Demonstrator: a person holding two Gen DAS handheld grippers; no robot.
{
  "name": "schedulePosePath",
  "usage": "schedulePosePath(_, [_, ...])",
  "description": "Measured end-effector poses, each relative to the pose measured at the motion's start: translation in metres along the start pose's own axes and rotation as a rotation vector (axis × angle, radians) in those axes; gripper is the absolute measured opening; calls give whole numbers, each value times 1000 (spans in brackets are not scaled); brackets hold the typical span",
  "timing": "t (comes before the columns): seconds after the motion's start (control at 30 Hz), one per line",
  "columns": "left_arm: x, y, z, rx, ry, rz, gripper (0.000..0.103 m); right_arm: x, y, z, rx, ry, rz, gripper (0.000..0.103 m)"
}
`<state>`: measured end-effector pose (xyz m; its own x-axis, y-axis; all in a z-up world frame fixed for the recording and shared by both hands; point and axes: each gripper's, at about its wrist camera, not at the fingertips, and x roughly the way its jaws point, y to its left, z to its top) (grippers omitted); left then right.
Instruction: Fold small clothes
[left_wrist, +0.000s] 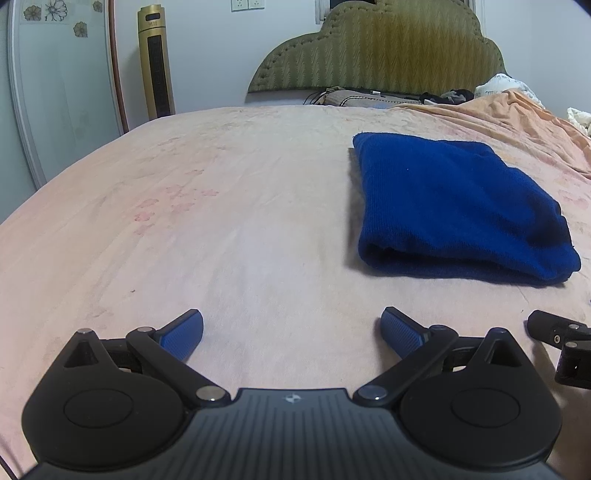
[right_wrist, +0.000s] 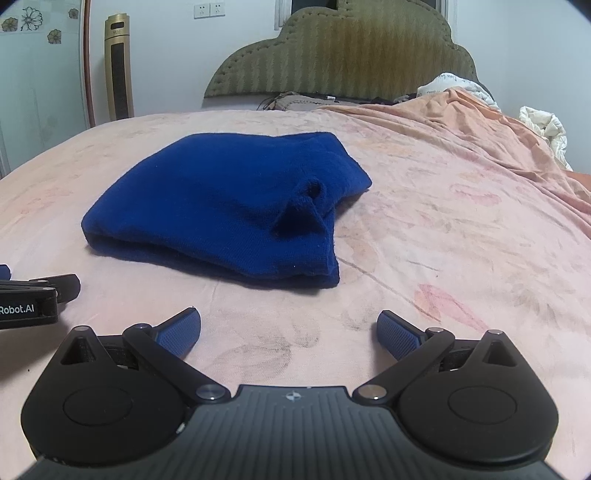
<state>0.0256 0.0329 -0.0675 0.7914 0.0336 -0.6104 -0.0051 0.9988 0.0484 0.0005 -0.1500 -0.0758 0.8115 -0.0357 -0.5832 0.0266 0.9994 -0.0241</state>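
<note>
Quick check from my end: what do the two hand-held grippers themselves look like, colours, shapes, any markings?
Both match. The left hand-held gripper and right hand-held gripper have matte black ribbed bodies, two round black discs, silver pivot pins, black linkage arms and blue textured finger pads. A small white emblem sits mid-body. White "Robot.AI" lettering shows on the left one's side. No cables or sleeves visible.

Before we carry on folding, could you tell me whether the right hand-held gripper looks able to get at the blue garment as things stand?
Probably yes: the right hand-held gripper is open, with only bare bedsheet between it and the blue garment.
</note>
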Motion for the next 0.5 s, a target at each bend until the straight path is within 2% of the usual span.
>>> schedulePosePath(0.2, [-1, 2, -1, -6, -1, 10, 103, -8, 6, 0, -48, -44, 5, 102])
schedulePosePath(0.37, [-1, 2, -1, -9, 2, 12, 103, -5, -1, 2, -32, -33, -14, 103])
schedulePosePath(0.5, [-1, 1, -1, -4, 4, 15, 103, -1, -4, 2, -17, -13, 4, 103])
